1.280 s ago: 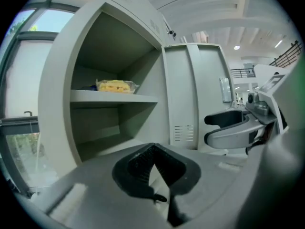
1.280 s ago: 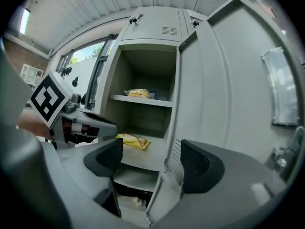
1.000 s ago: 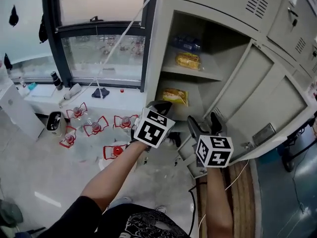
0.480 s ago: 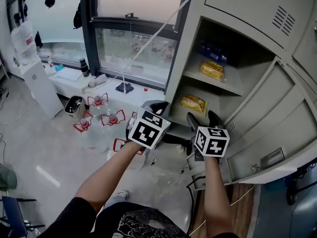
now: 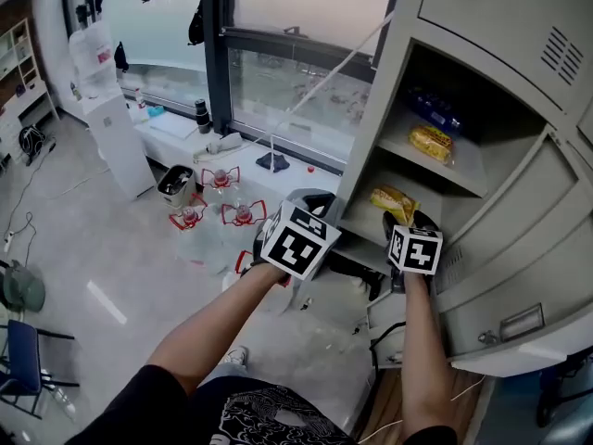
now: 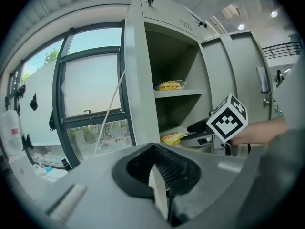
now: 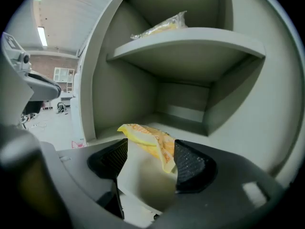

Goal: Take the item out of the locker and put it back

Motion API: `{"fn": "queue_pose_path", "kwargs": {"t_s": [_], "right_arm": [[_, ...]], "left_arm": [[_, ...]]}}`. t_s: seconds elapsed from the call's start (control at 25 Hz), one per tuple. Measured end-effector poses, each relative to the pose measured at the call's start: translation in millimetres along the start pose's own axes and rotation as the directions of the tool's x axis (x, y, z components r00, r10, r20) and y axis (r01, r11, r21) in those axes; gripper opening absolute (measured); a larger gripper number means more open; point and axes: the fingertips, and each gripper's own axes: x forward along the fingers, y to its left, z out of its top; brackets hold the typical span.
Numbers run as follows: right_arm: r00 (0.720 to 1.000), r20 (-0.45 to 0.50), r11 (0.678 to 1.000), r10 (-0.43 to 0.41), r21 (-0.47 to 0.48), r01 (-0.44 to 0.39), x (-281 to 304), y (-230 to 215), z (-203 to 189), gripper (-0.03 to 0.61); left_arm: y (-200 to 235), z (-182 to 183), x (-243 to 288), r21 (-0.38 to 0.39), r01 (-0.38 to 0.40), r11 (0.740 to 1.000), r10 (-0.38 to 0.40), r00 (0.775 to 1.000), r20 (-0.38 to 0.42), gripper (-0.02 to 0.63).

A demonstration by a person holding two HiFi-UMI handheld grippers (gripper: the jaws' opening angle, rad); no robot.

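Observation:
A yellow snack packet [image 5: 394, 202] lies on the lower shelf of the open grey locker [image 5: 371, 109]. My right gripper [image 5: 406, 219] reaches into that compartment and is open. In the right gripper view the packet [image 7: 147, 137] has its near end between the two pads [image 7: 190, 163], close to the right one; I cannot tell whether it touches. My left gripper [image 5: 310, 197] hangs outside the locker's front, left of the right one, shut on nothing [image 6: 159, 171]. From the left gripper view the packet [image 6: 172, 138] shows beyond the right gripper's marker cube [image 6: 228, 119].
On the upper shelf lie another yellow packet [image 5: 433, 143] and a blue one [image 5: 435, 109]. The locker door [image 5: 519, 248] stands open to the right. Several red-labelled bottles [image 5: 222, 213] stand on the floor under the window, with a white cabinet [image 5: 120, 142] further left.
My right gripper has moved forward into the lower compartment, up to the yellow packet. The left gripper has stayed outside, shut. The head view has swung left.

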Motion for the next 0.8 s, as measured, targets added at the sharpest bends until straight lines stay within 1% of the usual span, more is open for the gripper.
{"fn": "queue_pose_path", "kwargs": {"t_s": [0.08,0.24,0.32,0.44,0.48,0.56,0.6,0.8], "right_arm": [[1.0,-0.03,1.0,-0.008,-0.021,0.008,6,-4,-3,0.323],[0.996,-0.084,0.997,-0.022,-0.075,0.016,16,-9,-7,0.299],[0.992,-0.118,0.993,-0.044,-0.116,0.031,19,-11,-13,0.274],[0.986,-0.153,0.984,-0.069,-0.173,0.042,22,-12,-19,0.211],[0.984,-0.158,0.981,-0.077,-0.191,0.046,23,-12,-20,0.174],[0.984,-0.158,0.975,-0.085,-0.218,0.049,24,-11,-20,0.126],[0.985,-0.154,0.972,-0.084,-0.23,0.047,25,-10,-19,0.087],[0.991,-0.116,0.964,-0.07,-0.262,0.038,24,-7,-14,0.073]], "left_arm": [[-1,1,-3,-0.001,-0.012,1.0,0.012,1.0,-0.003,0.001],[2,0,-8,-0.011,-0.04,0.999,0.04,0.999,-0.011,0.001],[4,-2,-11,-0.018,-0.052,0.998,0.052,0.999,-0.016,0.001],[4,-4,-17,-0.021,-0.068,0.997,0.067,0.998,-0.02,0.001],[5,-5,-19,-0.022,-0.074,0.997,0.074,0.997,-0.021,0.001],[7,-6,-24,-0.024,-0.09,0.996,0.089,0.996,-0.023,0.001],[8,-7,-26,-0.025,-0.097,0.995,0.097,0.995,-0.025,0.001],[6,-14,-36,-0.023,-0.119,0.993,0.118,0.992,-0.042,0.001]]}}
